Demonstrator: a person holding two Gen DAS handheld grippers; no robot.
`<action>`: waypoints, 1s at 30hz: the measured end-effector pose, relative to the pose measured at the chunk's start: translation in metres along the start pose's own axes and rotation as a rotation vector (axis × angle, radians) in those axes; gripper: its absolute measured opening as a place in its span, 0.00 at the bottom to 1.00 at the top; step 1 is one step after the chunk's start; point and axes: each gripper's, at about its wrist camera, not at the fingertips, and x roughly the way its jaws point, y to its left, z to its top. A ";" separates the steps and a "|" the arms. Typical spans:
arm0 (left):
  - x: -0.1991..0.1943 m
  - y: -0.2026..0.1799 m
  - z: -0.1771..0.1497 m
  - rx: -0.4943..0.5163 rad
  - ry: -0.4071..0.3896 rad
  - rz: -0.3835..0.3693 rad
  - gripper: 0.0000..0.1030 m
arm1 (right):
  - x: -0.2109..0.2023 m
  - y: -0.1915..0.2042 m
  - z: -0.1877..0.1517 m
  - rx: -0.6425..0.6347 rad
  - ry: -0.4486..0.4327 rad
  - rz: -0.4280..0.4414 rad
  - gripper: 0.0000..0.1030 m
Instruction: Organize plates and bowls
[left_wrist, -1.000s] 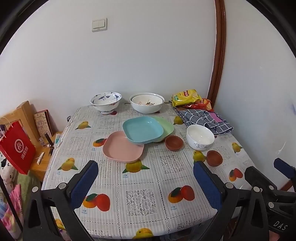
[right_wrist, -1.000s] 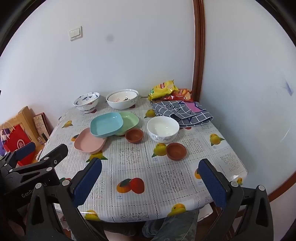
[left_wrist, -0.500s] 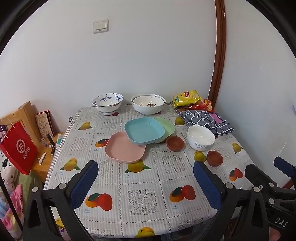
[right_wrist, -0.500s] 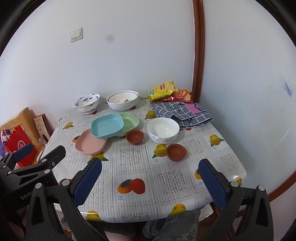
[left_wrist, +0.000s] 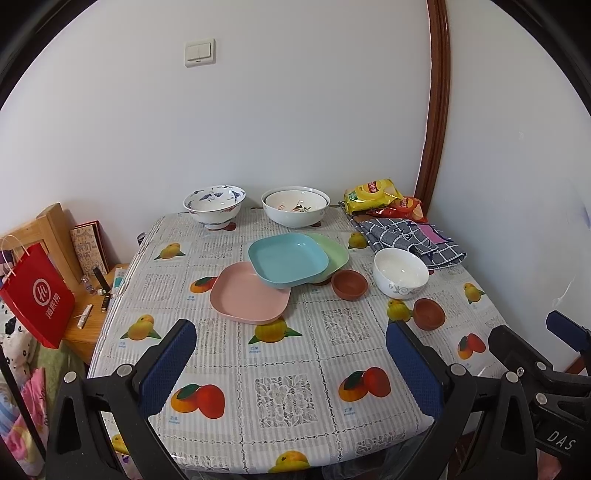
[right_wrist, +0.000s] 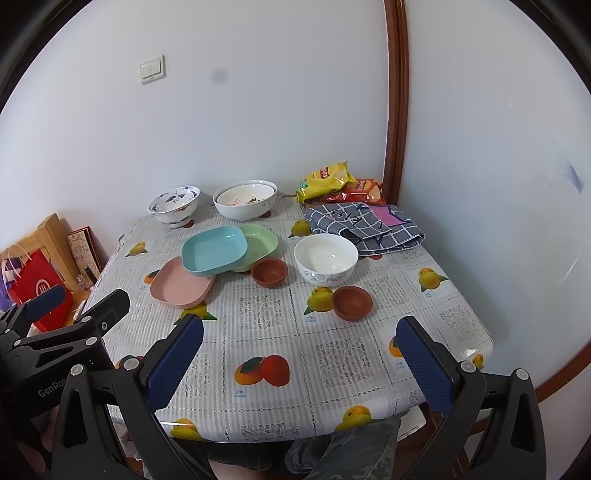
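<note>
Nearest, the left claw (left_wrist: 291, 363) and right claw (right_wrist: 299, 360) hang spread wide and empty over the desk (right_wrist: 280, 339) front edge. Beyond lie two small brown bowls (right_wrist: 352, 302), a white bowl (right_wrist: 326, 258), and overlapping pink (right_wrist: 181, 283), blue (right_wrist: 214, 250) and green (right_wrist: 260, 242) plates. Two larger bowls (right_wrist: 244, 199) stand by the far wall.

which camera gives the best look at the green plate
The right wrist view: the green plate shows most of its well beside the blue plate. In the left wrist view the blue plate covers most of it, leaving only a rim strip.
</note>
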 end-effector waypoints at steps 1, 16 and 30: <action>0.000 0.000 0.000 0.000 -0.001 -0.001 1.00 | -0.001 0.000 -0.001 0.000 -0.001 -0.001 1.00; -0.001 0.003 -0.002 -0.003 0.000 -0.002 1.00 | -0.001 0.001 -0.004 0.006 0.000 0.002 1.00; -0.001 0.004 -0.003 -0.003 0.001 -0.004 1.00 | -0.002 0.002 -0.005 0.007 -0.004 0.006 1.00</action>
